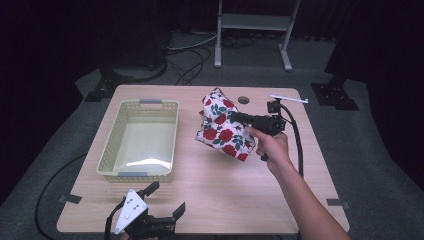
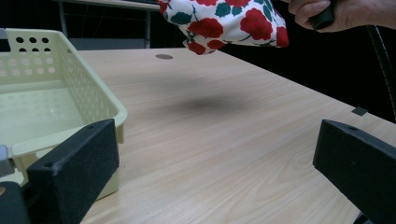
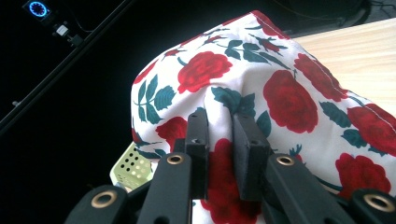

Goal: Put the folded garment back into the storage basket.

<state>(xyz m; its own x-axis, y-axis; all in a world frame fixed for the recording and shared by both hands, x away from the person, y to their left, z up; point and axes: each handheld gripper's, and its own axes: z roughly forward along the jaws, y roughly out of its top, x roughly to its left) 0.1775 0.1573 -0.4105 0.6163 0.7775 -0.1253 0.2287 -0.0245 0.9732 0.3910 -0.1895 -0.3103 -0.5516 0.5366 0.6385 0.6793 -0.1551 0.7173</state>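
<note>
Light wood-grain surface [image 1: 210, 190], rectangular with rounded corners, on a grey carpeted floor [image 1: 365, 150]; dark surroundings.

White cloth printed with red roses and green leaves [image 1: 223, 127]: held off the surface, right of centre, hanging bunched. Its shadow falls on the wood below, seen in the left gripper view under the cloth [image 2: 224, 21]. Not touching the basket.

Right gripper [image 1: 240, 118]: black, held in the person's right hand [image 1: 272, 145], forearm entering from bottom right. In the right gripper view its fingers [image 3: 198, 135] are drawn close together with a fold of the rose cloth [image 3: 280, 102] pinched between them; gripping the cloth. Black cable trails from the gripper down the right side of the surface.

Pale yellow-green perforated plastic basket [image 1: 107, 157]: rectangular, on the left half of the surface, open side up, grey tabs at its near and far rims. Nothing seen inside. In the left gripper view its near corner [image 2: 112, 109] sits just beside the left-hand finger.

Left gripper [image 1: 165, 200]: at the near edge, left of centre, grey three-cornered plate on top, just in front of the basket. Fingers [image 2: 79, 168] spread wide apart, nothing between them.

Small dark round hole [image 1: 243, 100] in the surface near the far edge. White metal stand [image 1: 252, 30] on the floor beyond.
</note>
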